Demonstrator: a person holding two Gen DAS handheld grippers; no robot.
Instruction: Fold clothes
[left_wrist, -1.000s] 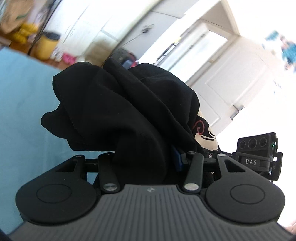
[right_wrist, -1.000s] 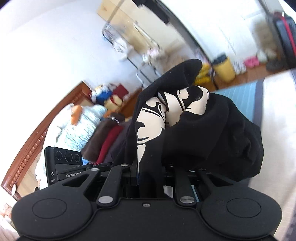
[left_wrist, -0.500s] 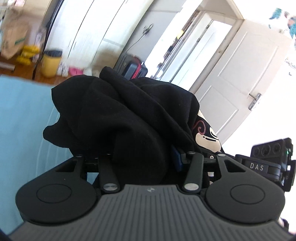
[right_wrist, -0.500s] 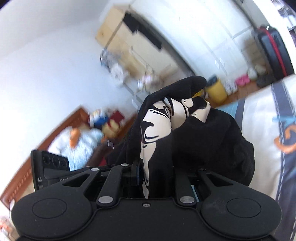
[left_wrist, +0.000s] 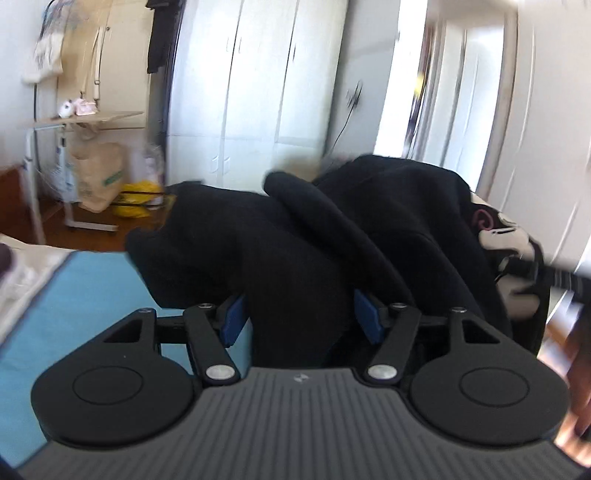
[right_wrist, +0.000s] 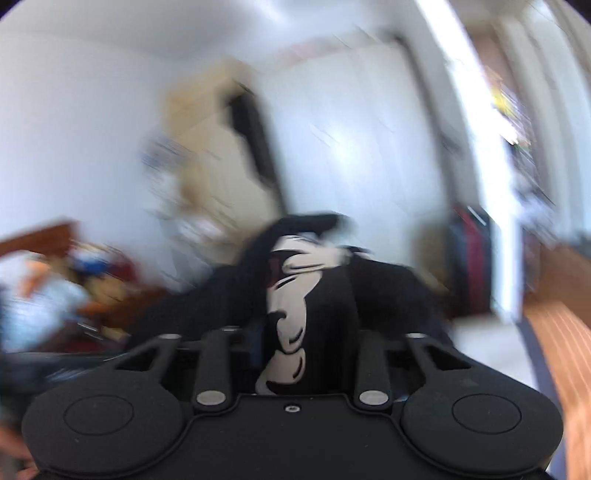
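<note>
A black garment with a white cartoon print (left_wrist: 303, 236) is bunched up and held in the air by both grippers. My left gripper (left_wrist: 301, 314) is shut on a thick fold of the black cloth; its blue pads (left_wrist: 232, 319) press the fold from both sides. My right gripper (right_wrist: 303, 339) is shut on the printed part of the same garment (right_wrist: 291, 295), which hides the fingertips. The right wrist view is heavily blurred.
A blue bed sheet (left_wrist: 55, 314) lies below at the left. White wardrobe doors (left_wrist: 258, 92) stand behind, with a small table (left_wrist: 81, 118) and bags (left_wrist: 99, 177) on the wooden floor. A heap of clothes (right_wrist: 55, 295) lies at the left of the right wrist view.
Both grippers have swung upward and turned with the garment still held; the views now face the wardrobe and wall, with motion blur. The grips have not changed.
</note>
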